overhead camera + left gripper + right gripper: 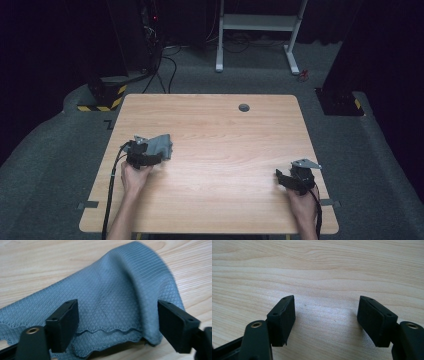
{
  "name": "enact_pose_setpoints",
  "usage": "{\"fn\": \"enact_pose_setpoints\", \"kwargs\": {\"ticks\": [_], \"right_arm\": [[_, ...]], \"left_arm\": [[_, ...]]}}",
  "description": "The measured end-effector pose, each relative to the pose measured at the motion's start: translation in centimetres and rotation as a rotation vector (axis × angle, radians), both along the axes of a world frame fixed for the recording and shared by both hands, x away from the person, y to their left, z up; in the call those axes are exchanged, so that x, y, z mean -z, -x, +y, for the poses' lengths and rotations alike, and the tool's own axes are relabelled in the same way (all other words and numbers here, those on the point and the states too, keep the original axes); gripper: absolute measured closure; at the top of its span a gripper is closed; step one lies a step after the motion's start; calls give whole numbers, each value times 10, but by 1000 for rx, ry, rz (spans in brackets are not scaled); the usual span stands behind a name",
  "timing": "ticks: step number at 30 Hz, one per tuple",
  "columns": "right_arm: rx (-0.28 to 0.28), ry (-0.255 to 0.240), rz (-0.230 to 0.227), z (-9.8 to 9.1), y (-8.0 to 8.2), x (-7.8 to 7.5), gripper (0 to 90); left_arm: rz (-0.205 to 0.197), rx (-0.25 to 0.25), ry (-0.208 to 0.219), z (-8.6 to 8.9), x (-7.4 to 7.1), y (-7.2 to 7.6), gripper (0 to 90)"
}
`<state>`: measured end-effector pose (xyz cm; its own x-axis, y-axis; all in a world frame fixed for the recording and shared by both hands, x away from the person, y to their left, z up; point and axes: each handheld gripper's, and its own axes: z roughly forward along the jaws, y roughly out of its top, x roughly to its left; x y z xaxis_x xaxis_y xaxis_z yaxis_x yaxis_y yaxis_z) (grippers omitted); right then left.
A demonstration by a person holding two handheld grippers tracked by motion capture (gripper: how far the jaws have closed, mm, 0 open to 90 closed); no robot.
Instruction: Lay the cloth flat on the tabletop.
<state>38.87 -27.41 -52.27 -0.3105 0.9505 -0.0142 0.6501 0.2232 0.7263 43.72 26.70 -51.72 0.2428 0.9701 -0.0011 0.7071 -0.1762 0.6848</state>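
One grey cloth point(161, 145) lies bunched on the left side of the table point(225, 150), a fold between the left gripper's point(117, 322) spread fingers, not clamped. Right gripper point(325, 320) hovers over bare wood, fingers apart.

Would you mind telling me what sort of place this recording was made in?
Probably a lab or recording studio: a lone wooden table on grey carpet, dark curtained surroundings, hazard-striped stand bases and loose cables behind it.

Grey cloth point(161, 145) on wooden table point(225, 150)
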Motion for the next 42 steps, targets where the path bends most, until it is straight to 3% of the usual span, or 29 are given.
{"fn": "enact_pose_setpoints", "kwargs": {"ticks": [3, 5, 10, 13, 17, 18, 20, 26, 31, 34, 42], "right_arm": [[1, -1, 1, 0, 0, 0, 306], [-1, 0, 0, 0, 0, 0, 307], [-3, 0, -1, 0, 0, 0, 306], [-3, 0, -1, 0, 0, 0, 306], [-3, 0, -1, 0, 0, 0, 306], [-4, -1, 0, 0, 0, 0, 306], [-5, 1, -1, 0, 0, 0, 306], [-5, 0, -1, 0, 0, 0, 306], [-5, 1, -1, 0, 0, 0, 306], [-5, 1, -1, 0, 0, 0, 306], [-9, 1, -2, 0, 0, 0, 307]], "left_arm": [[-4, -14, -4, 1, 1, -2, 295], [-9, -12, -10, 1, 1, -2, 379], [-24, -14, -24, 5, -1, -3, 701], [-29, -13, 12, 7, -1, 0, 803], [-26, 19, 48, 5, -3, 2, 816], [-31, 36, 80, 2, -5, 3, 819], [-39, 54, 98, -2, -8, 4, 819], [-70, 93, 78, -18, -16, 9, 818], [-89, 152, 99, -33, -24, 13, 818], [-93, 186, 152, -43, -28, 14, 818], [-88, 234, 151, -61, -31, 13, 817]]}}
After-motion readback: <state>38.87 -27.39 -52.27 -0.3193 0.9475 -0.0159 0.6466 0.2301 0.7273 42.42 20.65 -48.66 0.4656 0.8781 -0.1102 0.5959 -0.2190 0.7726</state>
